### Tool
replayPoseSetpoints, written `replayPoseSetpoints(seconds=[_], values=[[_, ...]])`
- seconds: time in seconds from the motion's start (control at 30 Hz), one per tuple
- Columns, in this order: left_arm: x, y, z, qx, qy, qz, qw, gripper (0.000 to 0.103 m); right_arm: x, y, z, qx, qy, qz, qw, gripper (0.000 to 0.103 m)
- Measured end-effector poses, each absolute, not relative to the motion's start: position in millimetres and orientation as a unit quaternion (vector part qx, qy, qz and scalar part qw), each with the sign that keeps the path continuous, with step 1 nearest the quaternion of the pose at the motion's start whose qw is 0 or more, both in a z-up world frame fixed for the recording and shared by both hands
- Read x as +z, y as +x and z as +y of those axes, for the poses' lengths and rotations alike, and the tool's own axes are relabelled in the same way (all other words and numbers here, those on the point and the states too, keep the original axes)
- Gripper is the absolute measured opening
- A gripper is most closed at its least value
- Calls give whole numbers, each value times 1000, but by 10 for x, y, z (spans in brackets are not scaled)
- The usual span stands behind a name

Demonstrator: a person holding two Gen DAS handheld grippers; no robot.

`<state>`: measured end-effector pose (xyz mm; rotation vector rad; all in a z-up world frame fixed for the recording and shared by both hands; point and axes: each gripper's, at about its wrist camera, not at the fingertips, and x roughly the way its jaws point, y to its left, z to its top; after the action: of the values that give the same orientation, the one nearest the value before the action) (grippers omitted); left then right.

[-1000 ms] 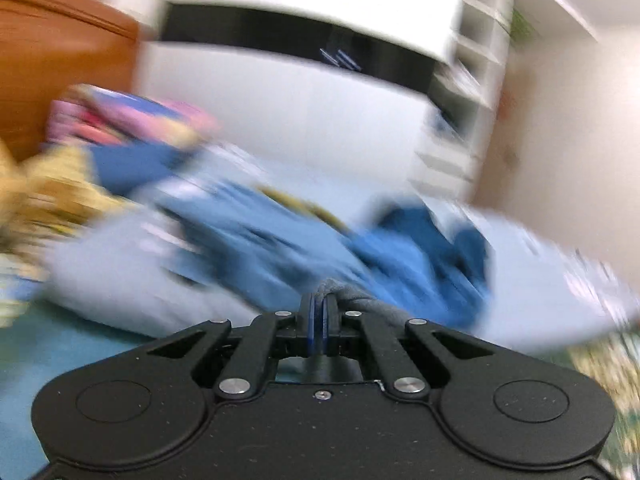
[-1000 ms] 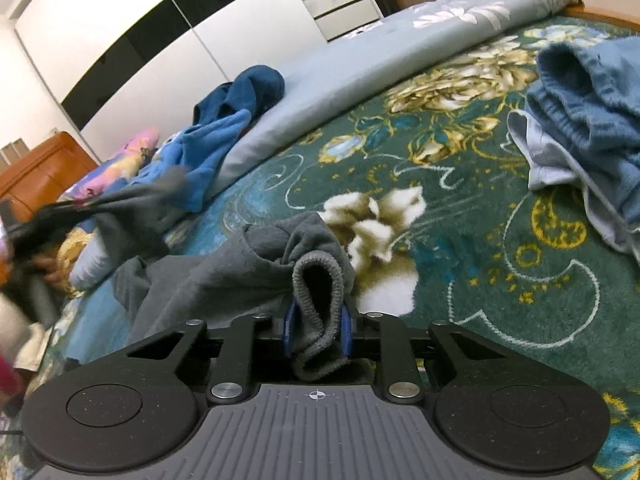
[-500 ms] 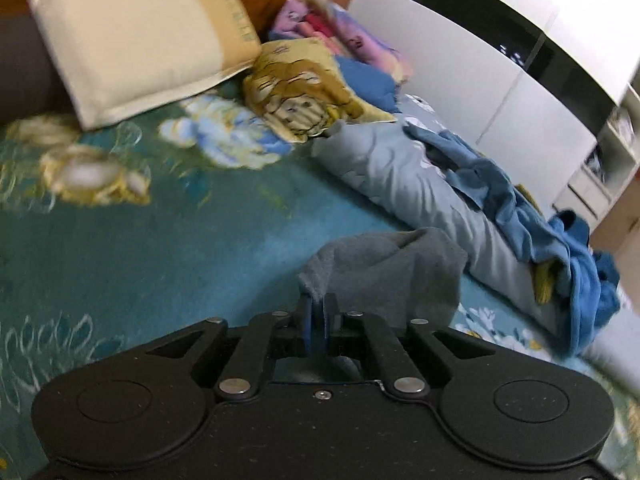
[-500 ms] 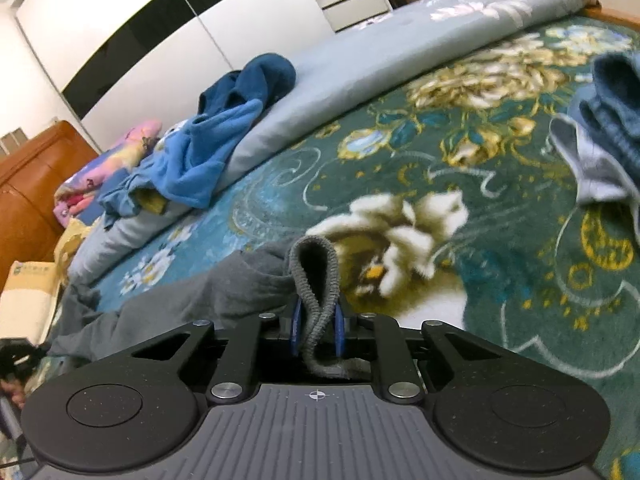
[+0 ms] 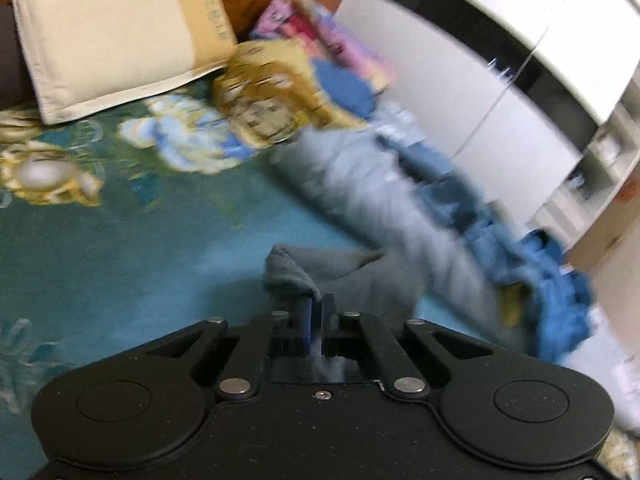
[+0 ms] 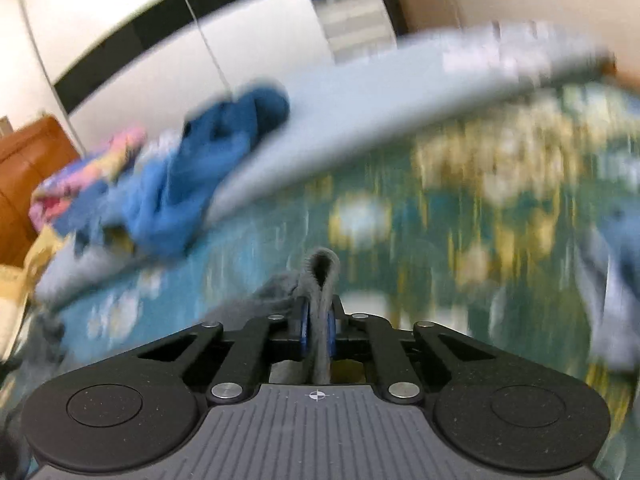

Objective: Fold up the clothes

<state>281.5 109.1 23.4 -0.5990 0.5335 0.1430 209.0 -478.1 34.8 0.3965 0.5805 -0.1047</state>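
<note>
- While both tongs are clamped nearly shut on one grey garment point(image 5: 344, 276), each view is smeared by motion, so fine detail is hard to read.
- Left gripper point(image 5: 316, 312): its blue-padded fingers are pinched together on a rolled edge of the grey cloth, which bunches just ahead of the tips and trails off to their right over the teal floral bedspread point(image 5: 120, 248).
- Right gripper point(image 6: 318, 320): its fingers squeeze a ribbed cuff or hem that stands up as a loop just beyond the tips; the rest of the grey cloth sags away to their left.
- Ahead of the left tongs and to their left lies a cream pillow point(image 5: 116, 36); ahead and to their right runs a pale grey rolled quilt point(image 5: 384, 196) with blue clothes point(image 5: 552, 292) heaped on it.
- Ahead-left of the right tongs sits that same blue heap point(image 6: 200, 176); another bluish garment point(image 6: 612, 280) lies far right, too blurred to identify.
- Likely risk: the left tongs hold only a thin edge, so a fast swing or a hard pull between the hands could tug the cloth free, or drag it into the blue heap.
- Compared with half a second earlier, both grips are unchanged, but the sharp views have turned streaky, and the bedspread pattern ahead of the right tongs has shifted, suggesting quick movement.
</note>
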Motion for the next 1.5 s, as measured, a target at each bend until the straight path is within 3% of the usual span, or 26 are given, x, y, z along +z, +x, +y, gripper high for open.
replayPoseSetpoints(seconds=[0.1,0.23,0.33,0.5,0.57,0.63,0.83,1.03,1.1,1.13,1.17,1.37,1.5], values=[[248,2829,972,43,-298,279,912,2,587,2364,-4882,-95,162,250,950,7],[258,2735,913,34,-304,290,907,3,483,2585,-4971,-81,172,296,936,11],[331,2584,1014,26,-340,284,896,20,464,2414,-4969,-87,161,297,937,22],[614,2231,1162,11,-344,262,902,38,663,1807,-5127,-96,211,271,934,22],[715,2047,1224,16,-323,263,909,41,608,1461,-5134,-95,230,283,926,33],[758,1817,1291,16,-311,260,914,47,449,1173,-5101,-102,246,309,913,34],[698,1228,1572,59,-312,270,909,50,-96,542,-4914,-82,398,344,847,36],[689,838,1781,84,-321,286,899,52,-178,734,-4577,-63,422,344,836,36],[694,749,1771,77,-320,291,898,54,-212,830,-4496,-63,424,350,833,30],[696,729,1754,71,-320,293,898,57,-223,848,-4466,-64,427,349,832,13],[696,722,1712,64,-318,297,898,59,-209,843,-4435,-67,425,346,834,5],[690,873,1314,22,-251,318,914,69,316,308,-4371,-138,325,252,901,3],[603,1147,908,-3,-185,342,921,73,222,67,-4553,-164,340,268,886,3]])
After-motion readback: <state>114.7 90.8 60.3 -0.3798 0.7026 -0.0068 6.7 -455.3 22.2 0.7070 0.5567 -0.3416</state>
